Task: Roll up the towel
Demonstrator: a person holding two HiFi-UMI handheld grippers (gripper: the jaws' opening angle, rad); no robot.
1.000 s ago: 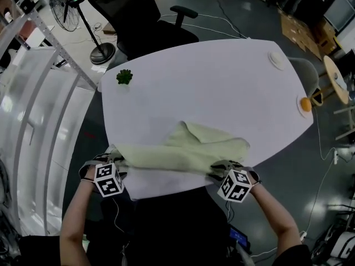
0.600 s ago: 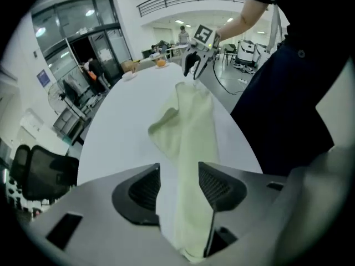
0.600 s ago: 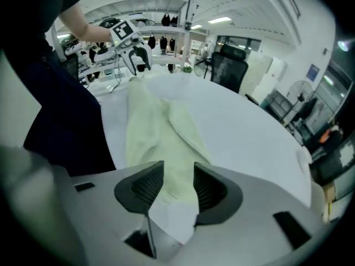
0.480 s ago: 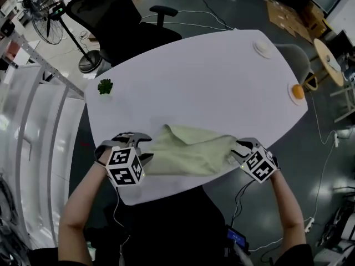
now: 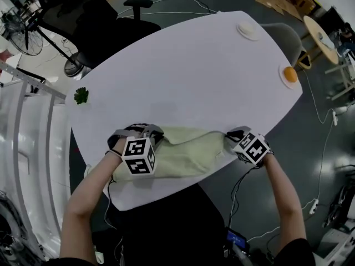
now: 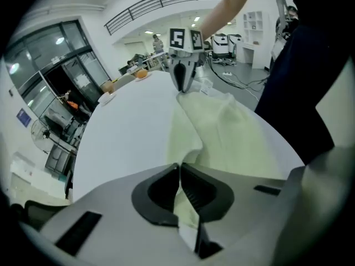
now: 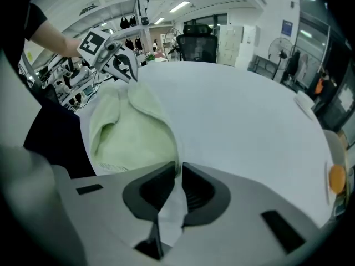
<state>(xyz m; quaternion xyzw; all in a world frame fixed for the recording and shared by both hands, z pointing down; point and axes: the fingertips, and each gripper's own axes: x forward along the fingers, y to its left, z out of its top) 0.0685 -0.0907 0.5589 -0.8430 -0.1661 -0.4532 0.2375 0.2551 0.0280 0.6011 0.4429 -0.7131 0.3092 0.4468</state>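
Note:
A pale green towel (image 5: 188, 151) lies bunched in a band across the near part of the white table (image 5: 194, 76). My left gripper (image 5: 151, 133) is at the towel's left end. Its jaws have just been closing and now pinch a fold of the towel (image 6: 222, 132). My right gripper (image 5: 236, 137) is at the right end. Its jaws have also just been closing, with the edge of the towel (image 7: 133, 126) caught between them. Each gripper view shows the other gripper at the far end of the cloth: the right gripper (image 6: 183, 85) and the left gripper (image 7: 128, 70).
A small green plant (image 5: 81, 96) stands at the table's left edge. An orange on a plate (image 5: 289, 73) and a white dish (image 5: 248, 30) sit at the far right. A black office chair (image 5: 83, 21) is behind the table, and a round side table (image 5: 319, 35) stands to the right.
Both grippers have moved from the table's near edge farther onto it, the left one also to the right. The towel has gone from a spread sheet to a narrower, bunched band.

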